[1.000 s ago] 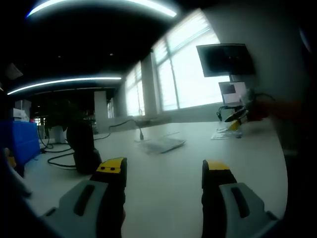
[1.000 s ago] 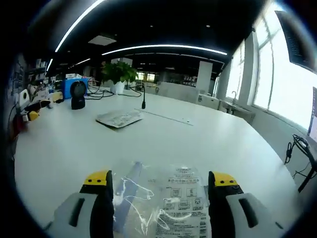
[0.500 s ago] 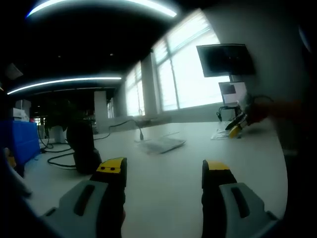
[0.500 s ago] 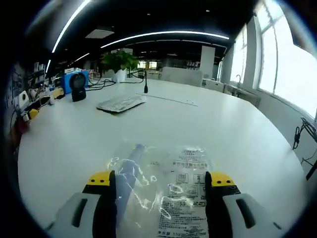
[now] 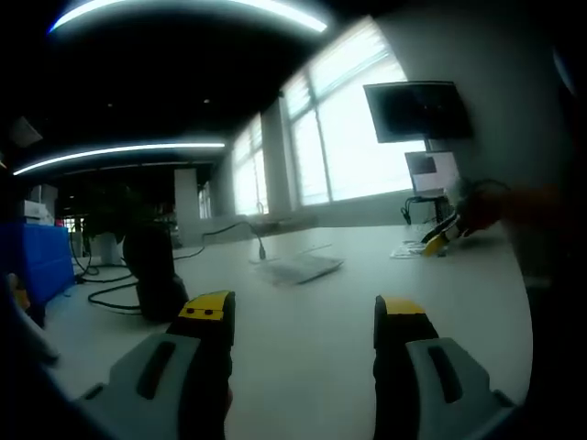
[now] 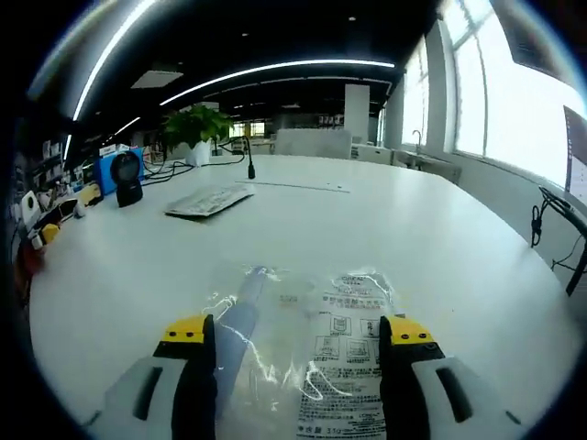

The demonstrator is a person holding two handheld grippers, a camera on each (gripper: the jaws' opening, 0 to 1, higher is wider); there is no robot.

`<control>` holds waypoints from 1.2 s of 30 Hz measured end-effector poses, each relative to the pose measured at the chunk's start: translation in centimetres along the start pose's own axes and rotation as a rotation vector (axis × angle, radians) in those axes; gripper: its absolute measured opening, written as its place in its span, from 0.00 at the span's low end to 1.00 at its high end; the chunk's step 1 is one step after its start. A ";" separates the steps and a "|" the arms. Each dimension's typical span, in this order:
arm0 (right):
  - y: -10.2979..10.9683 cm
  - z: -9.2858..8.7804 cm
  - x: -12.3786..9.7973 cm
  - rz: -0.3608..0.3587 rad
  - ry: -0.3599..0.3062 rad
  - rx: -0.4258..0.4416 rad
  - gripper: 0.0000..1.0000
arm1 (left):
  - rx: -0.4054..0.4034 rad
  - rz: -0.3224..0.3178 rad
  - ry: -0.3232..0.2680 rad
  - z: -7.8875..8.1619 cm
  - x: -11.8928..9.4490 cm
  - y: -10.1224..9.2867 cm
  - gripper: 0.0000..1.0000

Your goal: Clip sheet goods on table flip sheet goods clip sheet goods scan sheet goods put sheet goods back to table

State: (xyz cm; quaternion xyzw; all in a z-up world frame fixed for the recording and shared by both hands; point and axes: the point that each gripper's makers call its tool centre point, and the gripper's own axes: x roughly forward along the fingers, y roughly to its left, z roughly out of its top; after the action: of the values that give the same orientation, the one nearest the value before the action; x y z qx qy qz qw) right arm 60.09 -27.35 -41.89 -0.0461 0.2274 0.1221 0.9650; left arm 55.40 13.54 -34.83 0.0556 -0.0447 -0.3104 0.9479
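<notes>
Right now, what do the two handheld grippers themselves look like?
Both match. The left gripper and the right gripper each have two broad grey jaws, a dark slot along each jaw's face, black inner sides and yellow caps at the tips. No cables, sleeves or printed markings show on them.

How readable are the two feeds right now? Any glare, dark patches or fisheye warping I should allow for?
Left gripper view: dim and soft, the windows blown out, the dark scanner nearly silhouetted. Right gripper view: brighter and sharper; glare streaks on the clear sheet-goods bag between the open right gripper jaws wash out part of its print; ceiling light strips bow with the fisheye.
</notes>
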 end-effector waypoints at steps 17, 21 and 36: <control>2.9 -0.7 -1.8 -0.086 -0.023 0.035 0.62 | -0.002 -0.002 -0.005 0.1 0.0 0.0 0.54; 3.5 -0.9 -2.3 -0.112 -0.042 0.038 0.54 | -0.002 -0.002 -0.006 0.1 0.0 0.1 0.54; 3.1 1.9 -2.5 -0.089 -0.154 -0.021 0.61 | -0.001 -0.001 0.001 0.0 0.0 0.0 0.54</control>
State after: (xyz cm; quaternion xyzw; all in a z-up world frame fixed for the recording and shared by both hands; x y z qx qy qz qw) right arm 57.91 -24.66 -39.15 -0.0565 0.1488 0.0847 0.9836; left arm 55.35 13.53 -34.80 0.0553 -0.0443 -0.3111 0.9477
